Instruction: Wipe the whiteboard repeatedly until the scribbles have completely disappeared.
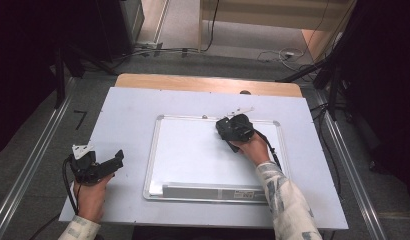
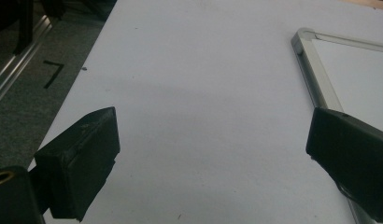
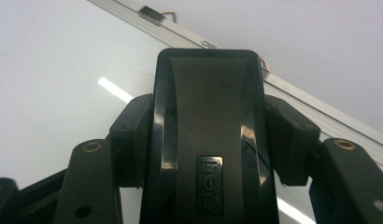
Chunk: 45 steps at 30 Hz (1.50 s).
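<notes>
The right gripper [image 1: 232,127] was clamped on a black eraser [image 3: 208,135], both jaws pressed against its long sides, and it sat on the whiteboard [image 1: 193,150] near that board's far right corner. That eraser looked like hard, glossy plastic: light, stiff, a bit slick under the pads, so I judged the side grip across its waist the sensible one, since the curved top would have slid away. It was a rounded black block with a raised matte strip down its back and a small embossed logo I couldn't read properly. The board lay flat in the middle of the counter [image 1: 128,107], silver-framed, with a pen tray along its near edge; its white face looked clean and threw back glare from the lights. The left gripper [image 1: 98,167] hovered by the counter's near left corner, jaws spread wide with nothing between them. From its own view, bare counter lay ahead and the board's frame [image 2: 315,70] ran off to one side.
</notes>
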{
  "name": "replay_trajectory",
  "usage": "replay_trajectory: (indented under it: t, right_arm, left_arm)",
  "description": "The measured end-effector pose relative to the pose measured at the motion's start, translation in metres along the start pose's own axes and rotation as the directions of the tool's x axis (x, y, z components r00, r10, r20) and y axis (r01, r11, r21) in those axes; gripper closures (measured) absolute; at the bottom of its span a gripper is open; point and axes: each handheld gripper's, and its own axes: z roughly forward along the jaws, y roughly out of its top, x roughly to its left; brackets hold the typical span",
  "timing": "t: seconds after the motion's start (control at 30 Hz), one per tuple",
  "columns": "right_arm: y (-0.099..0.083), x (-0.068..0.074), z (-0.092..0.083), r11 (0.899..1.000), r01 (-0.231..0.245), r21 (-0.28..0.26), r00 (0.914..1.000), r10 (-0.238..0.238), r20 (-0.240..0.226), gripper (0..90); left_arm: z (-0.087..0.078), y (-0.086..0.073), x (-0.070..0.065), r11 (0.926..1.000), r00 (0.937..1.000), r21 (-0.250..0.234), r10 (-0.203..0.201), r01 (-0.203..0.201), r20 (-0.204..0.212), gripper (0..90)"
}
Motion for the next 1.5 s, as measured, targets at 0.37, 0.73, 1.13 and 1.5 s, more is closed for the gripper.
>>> replay_trajectory:
  t: [0.37, 0.73, 1.13, 1.5]
  right_arm:
    - [-0.016, -0.025, -0.013, 0.999, -0.039, 0.0, 0.9989, 0.039, 0.027, 38.1]
    - [-0.029, -0.044, -0.024, 0.998, -0.067, -0.007, 0.9963, 0.067, 0.054, 37.9]
    - [-0.041, -0.057, -0.033, 0.996, -0.09, -0.024, 0.9938, 0.092, 0.063, 37.9]
    - [-0.052, -0.063, -0.045, 0.996, -0.087, -0.025, 0.9927, 0.089, 0.081, 37.9]
  left_arm:
    - [0.0, 0.0, -0.001, 1.0, 1.0, 0.002, -0.001, 0.001, -0.003, 3.0]
    - [0.001, 0.0, 0.0, 1.0, 1.0, 0.003, -0.002, 0.002, -0.003, 3.0]
    - [0.001, 0.0, 0.0, 1.0, 1.0, 0.004, -0.001, 0.001, -0.004, 3.0]
    - [0.002, 0.0, -0.001, 1.0, 1.0, 0.004, -0.001, 0.001, -0.004, 3.0]
